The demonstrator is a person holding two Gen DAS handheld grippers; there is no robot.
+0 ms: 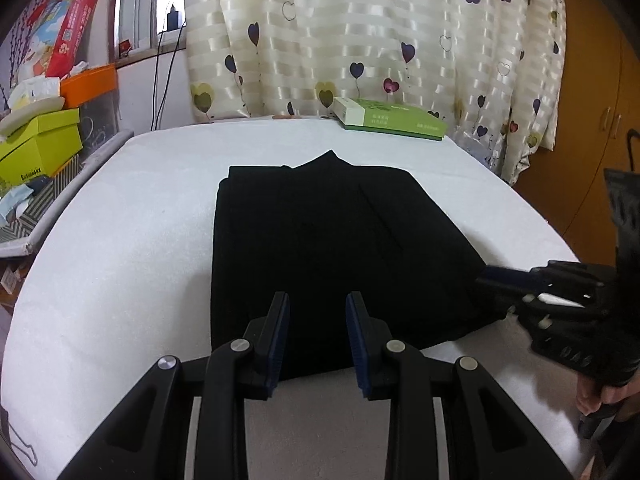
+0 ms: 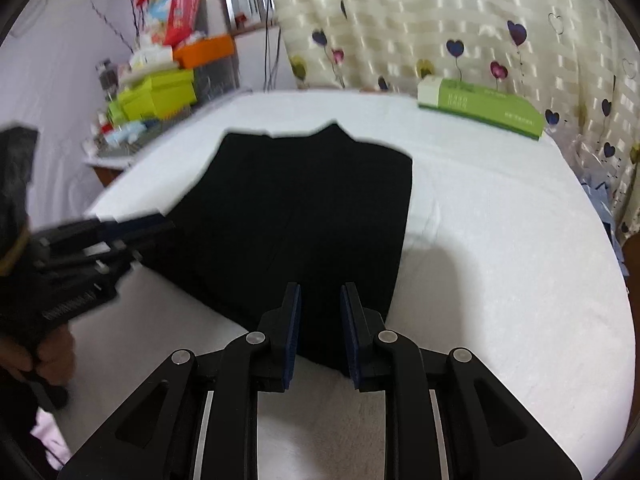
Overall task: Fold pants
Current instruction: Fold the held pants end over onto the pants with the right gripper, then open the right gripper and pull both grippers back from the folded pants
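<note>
Black pants (image 1: 328,248) lie folded into a flat rectangle on the white table (image 1: 120,240). My left gripper (image 1: 318,304) hovers open over the pants' near edge, nothing between its blue pads. The right gripper (image 1: 486,280) shows at the right of the left wrist view, its tips at the pants' near right corner. In the right wrist view the pants (image 2: 304,208) fill the middle, and my right gripper (image 2: 320,294) is open above their near edge. The left gripper (image 2: 166,224) reaches in from the left, tips at the pants' left edge. I cannot tell whether either touches the cloth.
A green and white box (image 1: 394,120) lies at the table's far edge by the heart-patterned curtain (image 1: 380,40). Stacked boxes and clutter (image 1: 44,120) sit on a shelf to the left. A wooden wardrobe (image 1: 592,120) stands at the right. A hand (image 1: 600,396) holds the right gripper.
</note>
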